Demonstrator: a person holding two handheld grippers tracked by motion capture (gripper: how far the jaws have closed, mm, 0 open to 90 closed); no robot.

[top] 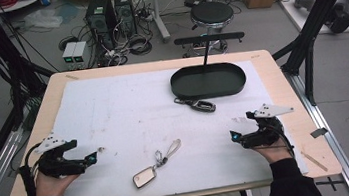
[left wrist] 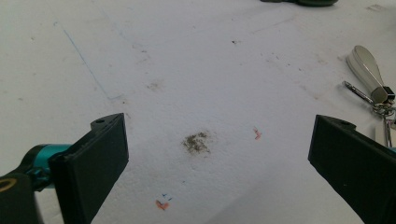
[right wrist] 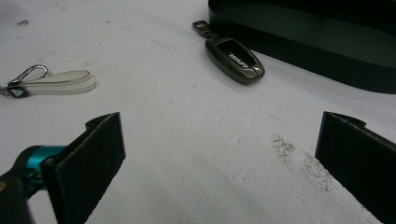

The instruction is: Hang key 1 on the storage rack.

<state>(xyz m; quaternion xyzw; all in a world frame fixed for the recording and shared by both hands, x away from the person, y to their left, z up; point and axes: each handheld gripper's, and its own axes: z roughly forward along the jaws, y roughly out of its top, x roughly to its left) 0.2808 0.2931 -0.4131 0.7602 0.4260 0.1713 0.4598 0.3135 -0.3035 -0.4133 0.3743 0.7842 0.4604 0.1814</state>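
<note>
A wooden table (top: 282, 90) is seen across the middle of the high view, and most of its top is covered by a white sheet (top: 128, 108) marked with faint smudges and scuffs. In the upper right of the sheet a dark oval tray (top: 208, 80) is set, with a thin black rod rising from its far rim. Just below the tray, near the centre of the frame, a dark key fob (top: 198, 104) is laid flat on the sheet, close to the tray wall but apart from it; in the right gripper view the same fob is seen at upper centre, beside the tray's side.

The left gripper (top: 94, 157) is held low at the lower left of the high view, gripped by a hand (top: 52, 183) entering from the bottom edge. Its jaws are spread wide apart in the left gripper view, with nothing between them but bare, stained sheet. The right gripper (top: 234, 135) is held at the lower right by the other hand (top: 275, 153); its jaws are likewise parted widely, and only sheet is seen between them.

Lowest in the frame, between the two grippers, a silver key tag (top: 144, 176) is laid near the sheet's front edge, joined through a small ring to a pale loop strap (top: 172, 148) that runs up and to the right.
</note>
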